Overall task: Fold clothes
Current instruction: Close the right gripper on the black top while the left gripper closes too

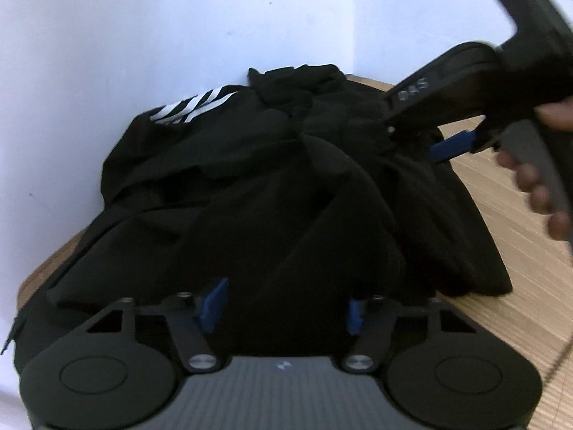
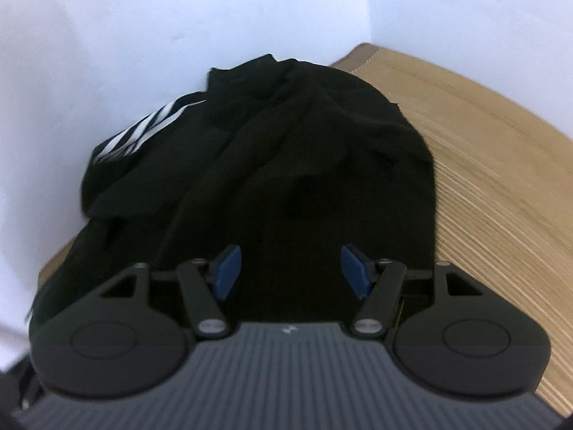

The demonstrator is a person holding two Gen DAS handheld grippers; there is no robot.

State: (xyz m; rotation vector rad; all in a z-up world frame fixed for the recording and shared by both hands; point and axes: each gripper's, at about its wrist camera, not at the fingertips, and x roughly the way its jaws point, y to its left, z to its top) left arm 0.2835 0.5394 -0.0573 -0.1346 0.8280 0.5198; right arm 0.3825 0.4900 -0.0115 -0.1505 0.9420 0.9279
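Saw black garment (image 1: 250, 186) heaped on wooden table (image 1: 519, 251). My left gripper (image 1: 284, 308) gaped wide, empty. My right gripper (image 2: 292, 272) likewise gaped, empty, over cloth.

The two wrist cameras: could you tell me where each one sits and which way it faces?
Left wrist: sits behind the open left gripper, facing the black garment; the right gripper and hand show.
Right wrist: sits behind the open right gripper, facing the same heap.
Shared: garment, white stripes, wooden table, white wall.
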